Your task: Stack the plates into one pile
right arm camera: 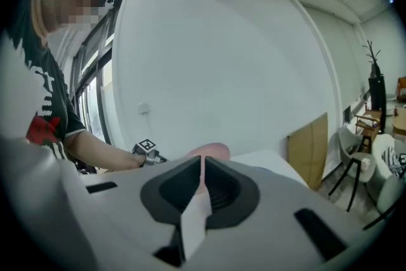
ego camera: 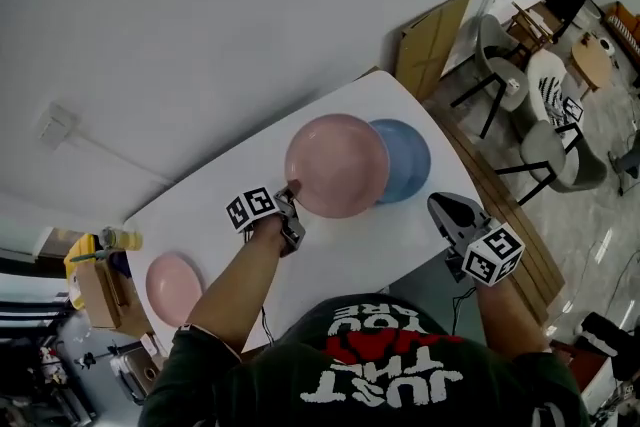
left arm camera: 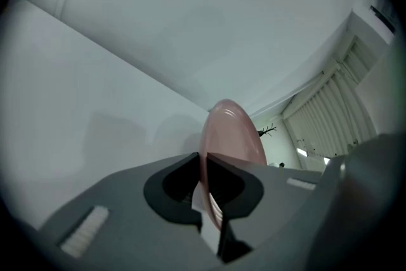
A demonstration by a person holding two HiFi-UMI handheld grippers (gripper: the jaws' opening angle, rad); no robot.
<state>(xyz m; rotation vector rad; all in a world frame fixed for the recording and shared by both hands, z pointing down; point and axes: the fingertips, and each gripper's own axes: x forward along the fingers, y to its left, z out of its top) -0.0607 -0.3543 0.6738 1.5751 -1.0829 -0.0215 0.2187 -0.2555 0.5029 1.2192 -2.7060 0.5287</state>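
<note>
Our left claw (ego camera: 290,190) was clamped on the 8 o'clock rim of the large pink plate (ego camera: 337,165), which overlapped the 9 o'clock side of the blue plate (ego camera: 408,160) on the white counter (ego camera: 340,255). Our right claw (ego camera: 440,205) hung at the counter's 4 o'clock edge, its jaws together with nothing between them. A smaller pink plate (ego camera: 173,287) lay well apart near the counter's 8 o'clock corner.

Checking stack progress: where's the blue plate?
Head view, right of centre on the table: the blue plate lies partly hidden by the pink plate held in the left hand-held gripper.
</note>
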